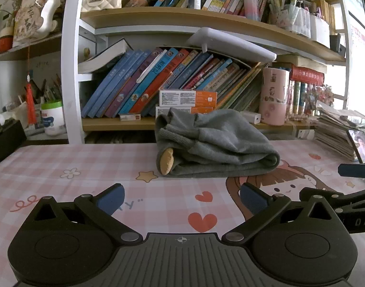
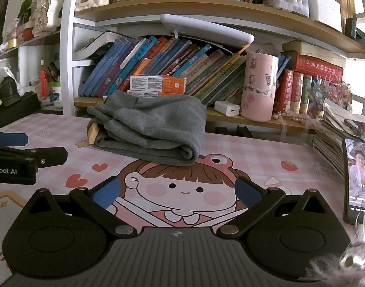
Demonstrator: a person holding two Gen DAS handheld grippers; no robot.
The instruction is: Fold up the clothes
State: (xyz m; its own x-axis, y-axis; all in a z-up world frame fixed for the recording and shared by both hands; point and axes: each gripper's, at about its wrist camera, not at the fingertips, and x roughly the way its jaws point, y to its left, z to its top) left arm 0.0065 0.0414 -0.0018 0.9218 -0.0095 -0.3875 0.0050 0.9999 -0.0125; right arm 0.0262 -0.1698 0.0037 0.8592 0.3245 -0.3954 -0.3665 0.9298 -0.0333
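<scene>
The grey garment is lying bundled on the desk by the shelf, apart from both grippers. The left gripper and right gripper are hovering with jaws apart, empty. Any nudge is risking the loose upper folds slumping open.

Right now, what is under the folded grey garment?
The grey garment lies on the pink checked mat, covering the top of the cartoon girl. A tan patch peeks from its folds; the rest is hidden.
</scene>
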